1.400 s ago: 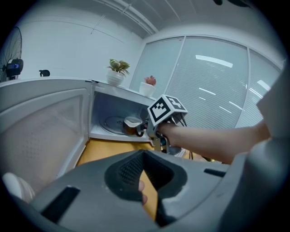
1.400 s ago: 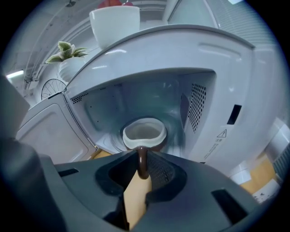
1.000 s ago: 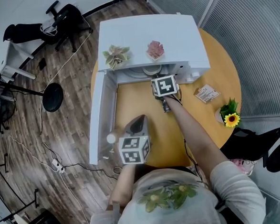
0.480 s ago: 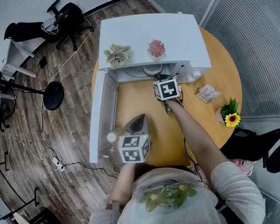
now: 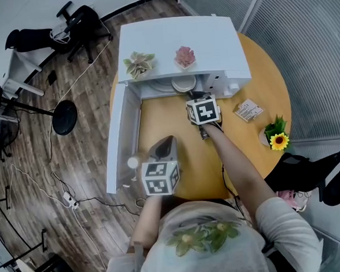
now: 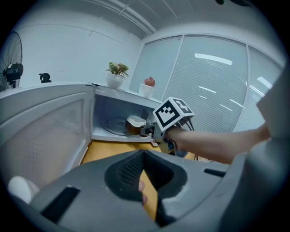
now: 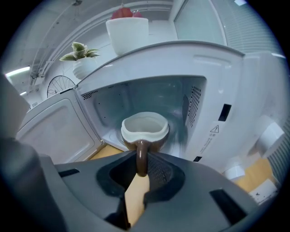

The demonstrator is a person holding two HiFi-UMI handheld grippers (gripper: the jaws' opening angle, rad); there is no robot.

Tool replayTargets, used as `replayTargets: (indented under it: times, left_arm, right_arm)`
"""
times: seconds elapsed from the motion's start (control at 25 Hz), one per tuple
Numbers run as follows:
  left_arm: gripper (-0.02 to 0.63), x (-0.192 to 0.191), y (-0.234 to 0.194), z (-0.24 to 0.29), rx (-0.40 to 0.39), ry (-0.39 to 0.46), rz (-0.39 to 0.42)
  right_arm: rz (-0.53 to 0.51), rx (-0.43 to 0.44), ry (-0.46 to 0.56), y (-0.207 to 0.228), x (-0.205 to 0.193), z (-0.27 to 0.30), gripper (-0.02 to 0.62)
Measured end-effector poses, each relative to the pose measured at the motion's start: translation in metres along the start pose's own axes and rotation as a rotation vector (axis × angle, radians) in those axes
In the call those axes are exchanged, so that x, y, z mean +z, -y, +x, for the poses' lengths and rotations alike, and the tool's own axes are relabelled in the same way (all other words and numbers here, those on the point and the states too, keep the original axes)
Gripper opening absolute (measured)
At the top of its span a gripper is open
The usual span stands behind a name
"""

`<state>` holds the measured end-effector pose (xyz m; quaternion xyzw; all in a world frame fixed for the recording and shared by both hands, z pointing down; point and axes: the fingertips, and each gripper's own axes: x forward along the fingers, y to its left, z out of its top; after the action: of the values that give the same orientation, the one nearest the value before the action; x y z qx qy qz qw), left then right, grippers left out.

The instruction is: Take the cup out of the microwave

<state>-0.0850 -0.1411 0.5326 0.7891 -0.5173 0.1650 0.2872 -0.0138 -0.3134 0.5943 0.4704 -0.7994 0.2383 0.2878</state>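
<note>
Your right gripper has just closed its jaws on the cup handle in the microwave; your left gripper is pressed together.

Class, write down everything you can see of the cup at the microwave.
The cup is brown outside with a cream rim and inside, glazed like ceramic, upright and seemingly empty. It stands at the mouth of the open microwave, its handle pointing outward. The right gripper has just closed its jaws on that handle. Whether its base is lifted cannot be seen.
</note>
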Motion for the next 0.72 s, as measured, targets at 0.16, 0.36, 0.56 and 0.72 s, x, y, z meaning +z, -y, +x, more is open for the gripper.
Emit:
replayTargets:
  times: [0.16, 0.36, 0.56, 0.72]
  left_arm:
    - [0.002, 0.002, 0.004, -0.005, 0.002, 0.009, 0.01]
    - [0.002, 0.003, 0.008, -0.013, 0.006, 0.023, 0.021]
    - [0.002, 0.0, 0.011, -0.02, 0.014, 0.03, 0.021]
    - [0.002, -0.001, 0.011, -0.025, 0.022, 0.037, 0.02]
  right_arm:
    - [-0.01, 0.001, 0.009, -0.002, -0.001, -0.013, 0.06]
    - [-0.036, 0.017, 0.024, -0.009, -0.002, -0.027, 0.06]
    - [-0.049, 0.029, 0.031, -0.015, -0.006, -0.041, 0.06]
    - [-0.056, 0.051, 0.034, -0.022, -0.009, -0.051, 0.06]
